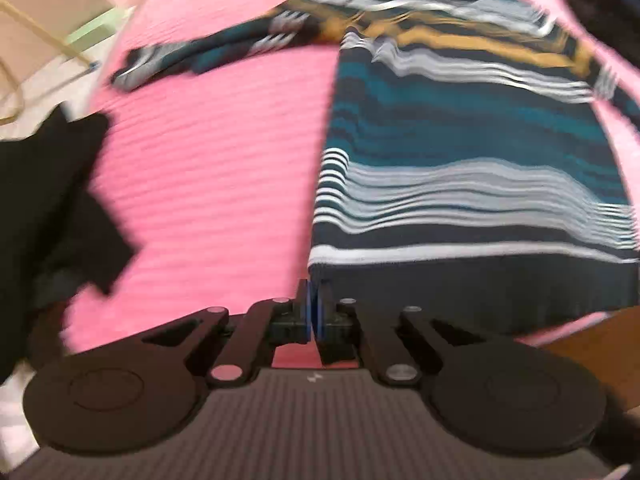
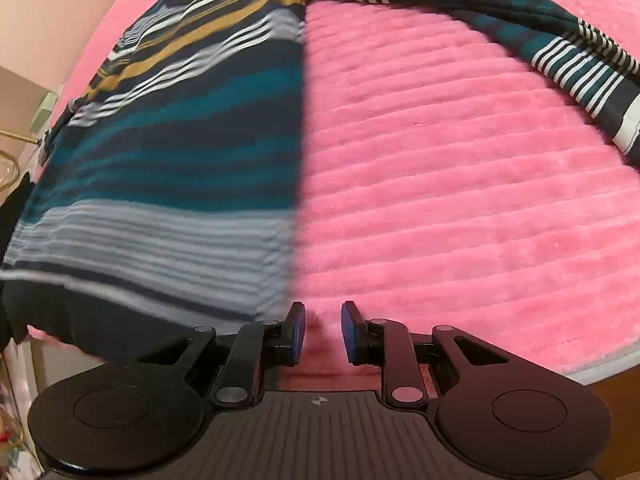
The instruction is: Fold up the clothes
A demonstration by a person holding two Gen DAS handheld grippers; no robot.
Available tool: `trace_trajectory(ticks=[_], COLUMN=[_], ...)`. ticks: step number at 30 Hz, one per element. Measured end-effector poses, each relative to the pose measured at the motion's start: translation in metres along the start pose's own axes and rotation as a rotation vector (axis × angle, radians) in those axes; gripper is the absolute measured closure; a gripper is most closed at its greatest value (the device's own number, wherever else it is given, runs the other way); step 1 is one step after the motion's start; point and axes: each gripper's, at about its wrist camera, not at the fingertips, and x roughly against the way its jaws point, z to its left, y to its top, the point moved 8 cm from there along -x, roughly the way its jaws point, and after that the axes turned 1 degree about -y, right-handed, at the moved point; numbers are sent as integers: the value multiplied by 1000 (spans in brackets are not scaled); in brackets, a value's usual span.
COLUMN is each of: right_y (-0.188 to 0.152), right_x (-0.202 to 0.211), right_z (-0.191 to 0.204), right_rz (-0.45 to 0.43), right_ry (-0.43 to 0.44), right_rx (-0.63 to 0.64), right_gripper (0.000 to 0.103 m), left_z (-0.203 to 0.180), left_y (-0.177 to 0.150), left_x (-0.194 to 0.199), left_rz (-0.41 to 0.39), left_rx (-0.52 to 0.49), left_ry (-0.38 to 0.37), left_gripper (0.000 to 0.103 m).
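Sweater (image 1: 472,184) hem corner sits pinched in left gripper (image 1: 314,308); right gripper (image 2: 323,330) gapes just beside it.

The left claw (image 1: 314,312) has its two blue-padded fingers (image 1: 305,312) pressed together, with only a thin slit between the pads, pinching the near corner of the striped sweater (image 1: 460,200). The right claw (image 2: 322,332) holds its fingers (image 2: 298,332) apart with a clear gap between the blue pads, nothing between them.
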Motion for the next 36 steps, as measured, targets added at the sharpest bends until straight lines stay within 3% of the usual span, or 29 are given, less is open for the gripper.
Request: trace_trajectory(ticks=[1,5,6,7,8,11,13,14,15,17,19,22,24,26,28,33,35,36], right_y=[1,-2,-5,-9,-15,-35,-49,-55,-58,-61,-58,-39,-18,-4,-4,-39,-50,-53], right_x=[-2,-8,-8,-7,-5,-6,-12,-15,-18,-24,-31,-13,28,72,101,69,53,50], right_z=[1,20,27,33,38,51,53,55,56,59,57,58,53,37,18,-23,-30,-30], right_rz=[0,-3,-8,-19,-32,-42,-40,-37,-39,-48,-31,-10,-61,-117,-139,-30,22,25], right_ry=[1,43,54,63,73,90,80,80,77,65,49,54,37,-34,-116,-197,-238,-261], right_rx=[-8,-34,-31,-30,-30,-39,-55,-63,-73,-94,-126,-70,-23,-2,19,-46,-52,-42], right_gripper=[79,79,68,40,28,24,29,35,47,58,99,101,102,102,102,101,100,89], left_z=[7,-15,-23,-27,-31,-34,-23,-16,-9,0,4,2,-4,-14,-24,-36,-33,-31], left_y=[-4,-7,-7,-8,-10,-13,-15,-15,-15,-14,-10,-3,1,0,-15,-69,-80,-81], left_x=[-1,-14,-17,-18,-19,-22,-24,-26,-27,-28,-28,-20,-5,11,10,-39,-46,-43], left_rz=[7,13,13,11,9,2,7,11,15,20,21,5,-28,-46,-11,167,190,181], left_rx=[-2,-12,-17,-21,-24,-40,-44,-42,-39,-31,-28,-28,-19,-30,-55,-74,-77,-78], left_ry=[9,-76,-99,-116,-131,-147,-136,-135,-134,-140,-164,-219,-291,-365,-394,-313,-278,-271], left_gripper=[102,102,102,102,102,102,102,102,102,102,102,103,103,103,102,103,103,103])
